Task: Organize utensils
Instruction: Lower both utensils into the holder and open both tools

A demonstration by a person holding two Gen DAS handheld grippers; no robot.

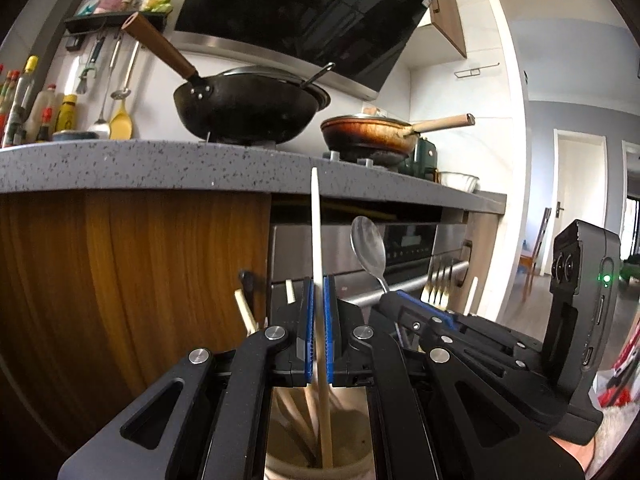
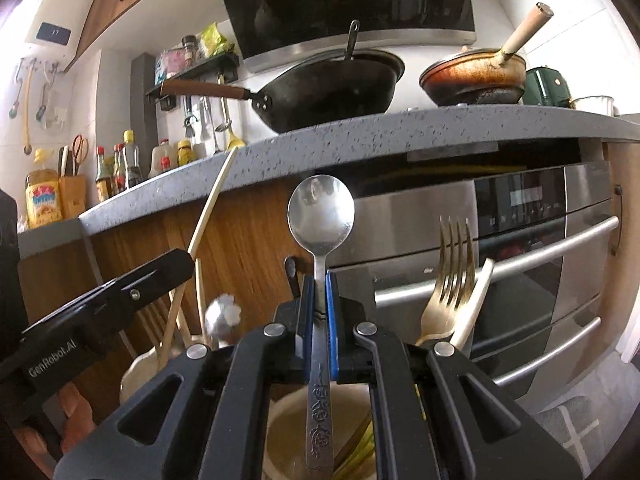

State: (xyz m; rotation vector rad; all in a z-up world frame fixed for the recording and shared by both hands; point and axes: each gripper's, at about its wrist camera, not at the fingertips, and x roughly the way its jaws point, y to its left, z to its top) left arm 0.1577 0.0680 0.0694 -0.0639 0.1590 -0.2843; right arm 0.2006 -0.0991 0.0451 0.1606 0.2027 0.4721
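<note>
My left gripper (image 1: 319,292) is shut on a pale chopstick (image 1: 317,224) that stands upright, its lower end inside a cream utensil cup (image 1: 352,432) below the jaws. More chopsticks (image 1: 247,312) stand in that cup. My right gripper (image 2: 319,292) is shut on a steel spoon (image 2: 321,212), bowl up, its patterned handle reaching down into another cream cup (image 2: 288,428). A gold fork (image 2: 448,276) and a cream utensil (image 2: 476,300) stand just right of it. The right gripper also shows in the left wrist view (image 1: 404,300), with the spoon (image 1: 368,244).
A grey speckled counter (image 1: 120,164) runs above, carrying a black wok (image 1: 248,104) and a brown frying pan (image 1: 368,132). A steel oven (image 2: 520,240) with bar handles and a wooden cabinet door (image 1: 140,280) face me. Sauce bottles (image 2: 116,168) line the counter's left end.
</note>
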